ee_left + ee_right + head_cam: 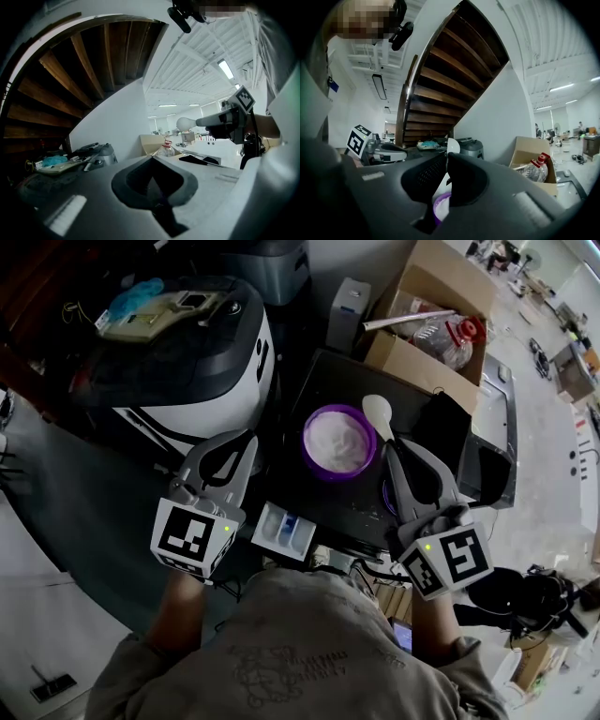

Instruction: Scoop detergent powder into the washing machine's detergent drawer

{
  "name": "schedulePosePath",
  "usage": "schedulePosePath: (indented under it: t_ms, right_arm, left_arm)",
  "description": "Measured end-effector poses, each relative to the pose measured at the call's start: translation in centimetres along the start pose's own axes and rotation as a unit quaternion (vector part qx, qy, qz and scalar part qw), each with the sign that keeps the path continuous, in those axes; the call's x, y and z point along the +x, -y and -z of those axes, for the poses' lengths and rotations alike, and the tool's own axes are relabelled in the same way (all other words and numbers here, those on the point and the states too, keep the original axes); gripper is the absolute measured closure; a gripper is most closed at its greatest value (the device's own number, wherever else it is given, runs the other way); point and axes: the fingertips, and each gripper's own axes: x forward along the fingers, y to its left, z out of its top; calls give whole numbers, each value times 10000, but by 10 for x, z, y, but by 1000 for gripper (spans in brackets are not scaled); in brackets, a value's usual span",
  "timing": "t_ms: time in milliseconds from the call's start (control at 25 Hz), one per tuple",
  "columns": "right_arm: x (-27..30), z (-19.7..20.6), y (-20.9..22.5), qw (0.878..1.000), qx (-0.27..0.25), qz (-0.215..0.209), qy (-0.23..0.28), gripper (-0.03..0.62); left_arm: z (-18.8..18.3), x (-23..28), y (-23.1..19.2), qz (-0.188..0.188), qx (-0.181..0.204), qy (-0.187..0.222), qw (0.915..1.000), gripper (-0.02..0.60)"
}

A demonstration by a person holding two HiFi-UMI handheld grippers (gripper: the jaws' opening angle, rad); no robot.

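Two grippers show in my head view. The left gripper has its jaws pressed together on nothing and hangs beside the rounded white and black appliance. The right gripper is clenched on the handle of a white spoon, whose head sits just past the right rim of the purple bowl. That bowl, full of white powder, stands on a black top. The detergent drawer is pulled out near me, between the two grippers, and the bowl lies roughly between it and the spoon head. Beyond the black top, a cardboard box holds a plastic bottle.
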Motion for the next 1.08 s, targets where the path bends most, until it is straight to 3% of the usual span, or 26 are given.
schedulePosePath:
  t_ms: [1080]
  right_arm:
    - [0,7,-2,9999,-59,66,-71,559]
  left_arm:
    - [7,-2,-1,-9,-38,-113,9999,581]
